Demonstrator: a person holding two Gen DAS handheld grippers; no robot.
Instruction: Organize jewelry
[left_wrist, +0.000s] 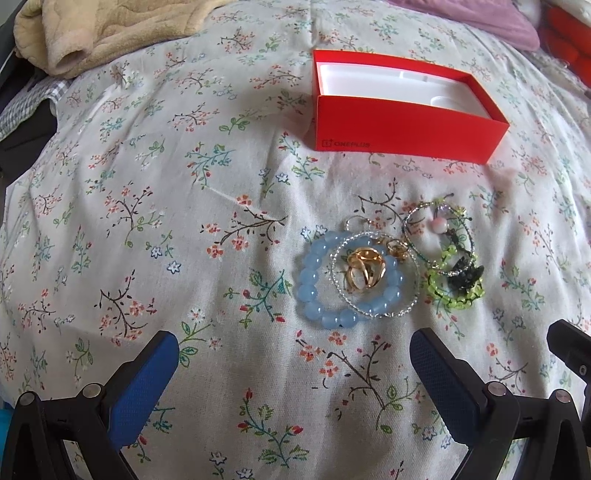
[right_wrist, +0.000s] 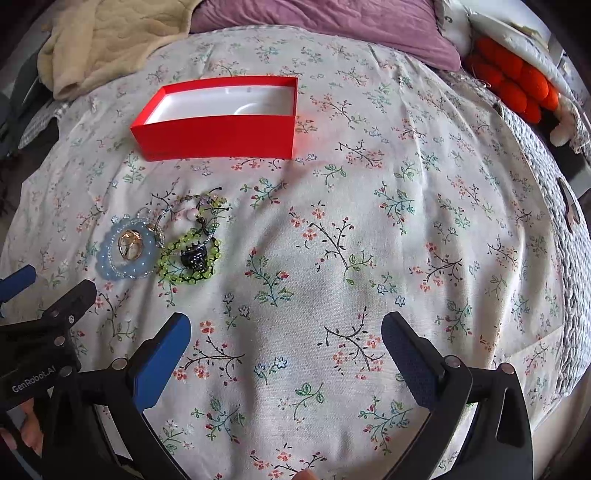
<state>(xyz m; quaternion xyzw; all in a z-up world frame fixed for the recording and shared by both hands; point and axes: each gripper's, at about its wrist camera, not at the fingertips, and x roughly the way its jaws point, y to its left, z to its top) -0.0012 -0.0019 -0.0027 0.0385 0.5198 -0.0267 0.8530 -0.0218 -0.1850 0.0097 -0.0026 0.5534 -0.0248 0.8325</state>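
Observation:
A pile of jewelry lies on the floral bedsheet: a blue bead bracelet, gold rings inside it, a thin clear-bead bracelet, a green bead bracelet with a dark charm, and a dark thin bracelet with a pink bead. Behind them stands an open red box with a white, empty inside. My left gripper is open just short of the pile. To the right of the pile, my right gripper is open over bare sheet.
A beige blanket is bunched at the back left and a purple pillow at the back. Orange cushions sit at the far right by the bed's edge. The left gripper's frame shows beside my right one.

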